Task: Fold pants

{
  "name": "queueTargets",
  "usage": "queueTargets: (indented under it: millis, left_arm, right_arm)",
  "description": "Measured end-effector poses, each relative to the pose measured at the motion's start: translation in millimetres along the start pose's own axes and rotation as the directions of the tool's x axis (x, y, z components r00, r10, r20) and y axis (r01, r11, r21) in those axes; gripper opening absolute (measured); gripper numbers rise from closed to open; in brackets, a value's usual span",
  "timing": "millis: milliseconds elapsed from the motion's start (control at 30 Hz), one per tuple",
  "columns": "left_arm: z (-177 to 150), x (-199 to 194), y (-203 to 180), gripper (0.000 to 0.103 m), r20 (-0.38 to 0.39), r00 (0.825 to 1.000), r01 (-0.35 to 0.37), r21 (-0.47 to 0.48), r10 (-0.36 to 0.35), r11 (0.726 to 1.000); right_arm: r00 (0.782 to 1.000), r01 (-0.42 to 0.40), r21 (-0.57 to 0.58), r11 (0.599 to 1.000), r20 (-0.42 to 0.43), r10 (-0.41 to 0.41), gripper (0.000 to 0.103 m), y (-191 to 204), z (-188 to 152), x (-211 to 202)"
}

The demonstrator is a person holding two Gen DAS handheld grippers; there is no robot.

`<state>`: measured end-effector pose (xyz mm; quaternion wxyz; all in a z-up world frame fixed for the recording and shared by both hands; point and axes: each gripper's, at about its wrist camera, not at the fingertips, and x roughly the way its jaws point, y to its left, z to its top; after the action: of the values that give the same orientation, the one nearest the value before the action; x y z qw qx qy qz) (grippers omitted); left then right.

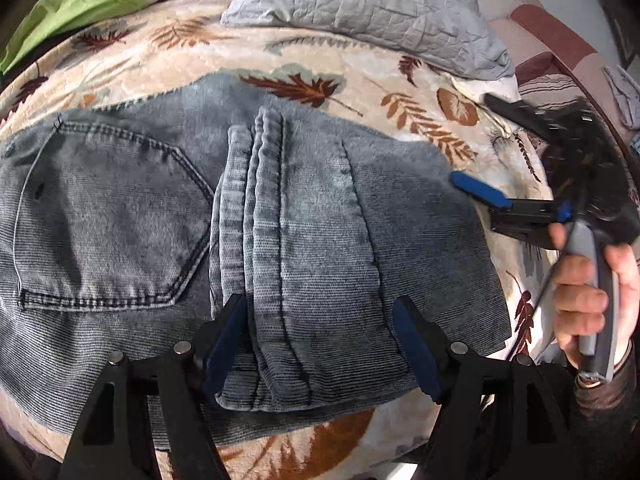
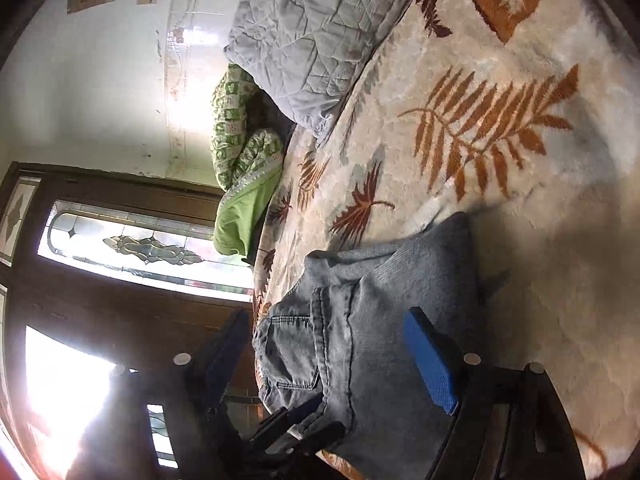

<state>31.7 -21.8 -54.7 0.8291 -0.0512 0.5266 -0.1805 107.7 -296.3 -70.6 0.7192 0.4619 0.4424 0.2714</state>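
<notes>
Jeans: grey-blue, folded into bundle, back pocket up, lying on leaf-print blanket.
Left gripper: jaws spread, straddling folded edge of jeans, pads not pinching cloth.
Right gripper: jaws spread wide, turned sideways, holding nothing, at jeans' right edge.
Grey quilted pillow beyond jeans; green cloth far left.

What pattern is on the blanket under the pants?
Cream blanket with rust-brown leaf and fern prints; clearest in the right wrist view.

Open leaf-patterned beige blanket lies at 12 o'clock of the folded grey denim pants; a grey quilted pillow blocks beyond.
</notes>
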Motion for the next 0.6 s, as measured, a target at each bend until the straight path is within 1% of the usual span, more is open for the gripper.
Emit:
queueTargets:
  millis: [67,100,133,200,333,433,467,500,533,567,600]
  left_arm:
    - [2.3,-1.7,-6.1,0.075,-0.009,1.000,-0.023,0.028,0.023,0.999]
    - [3.3,-1.8,-6.0,0.075,-0.011,1.000,-0.023,0.031,0.023,0.999]
    - [3.8,-2.2,-4.3,0.076,-0.008,1.000,-0.014,0.030,0.014,0.999]
    - [5.6,-2.5,-1.8,0.077,-0.003,1.000,0.001,0.024,-0.001,1.000]
    - [3.1,-5.4,2.1,0.078,-0.001,1.000,0.024,0.022,-0.024,0.999]
    - [3.1,-8.0,7.5,0.078,0.004,0.999,0.050,-0.011,-0.050,0.999]
    - [4.0,-8.3,8.1,0.078,0.004,0.998,0.056,-0.024,-0.056,0.998]
    - [5.0,-9.2,8.4,0.078,0.002,0.998,0.058,-0.036,-0.058,0.998]
    - [6.0,-11.5,7.9,0.078,0.000,0.998,0.056,-0.045,-0.056,0.997]
    - [6.6,-15.5,7.9,0.078,0.006,0.998,0.057,-0.053,-0.057,0.997]
    - [6.3,-21.8,8.4,0.078,0.023,0.998,0.065,-0.058,-0.064,0.996]
  right_arm:
    - [0.996,0.080,0.074,0.994,-0.045,-0.076,0.081,-23.9,11.7,20.0]
    - [0.998,0.060,0.091,0.994,-0.035,-0.057,0.081,-28.7,14.0,22.4]
    - [0.999,0.049,0.090,0.995,-0.022,-0.047,0.082,-24.6,14.3,18.9]
    - [1.000,0.027,0.043,0.999,-0.010,-0.027,0.082,-9.0,10.4,8.4]
    - [1.000,0.013,0.010,1.000,-0.027,-0.013,0.082,6.0,-18.5,-15.9]
    - [0.999,0.004,0.010,1.000,-0.055,-0.003,0.082,-0.8,-48.6,-27.0]
    - [0.997,0.017,0.016,1.000,-0.070,-0.016,0.082,-7.9,-54.8,-25.0]
    - [0.994,0.062,0.025,0.998,-0.092,-0.060,0.081,-18.4,-58.9,-18.8]
    - [0.995,0.051,0.043,0.998,-0.090,-0.047,0.081,-26.7,-59.8,-16.5]
    - [0.997,0.035,0.057,0.998,-0.068,-0.031,0.081,-26.2,-59.2,-20.8]
    - [0.996,0.046,0.061,0.997,-0.074,-0.042,0.081,-20.8,-58.1,-23.7]
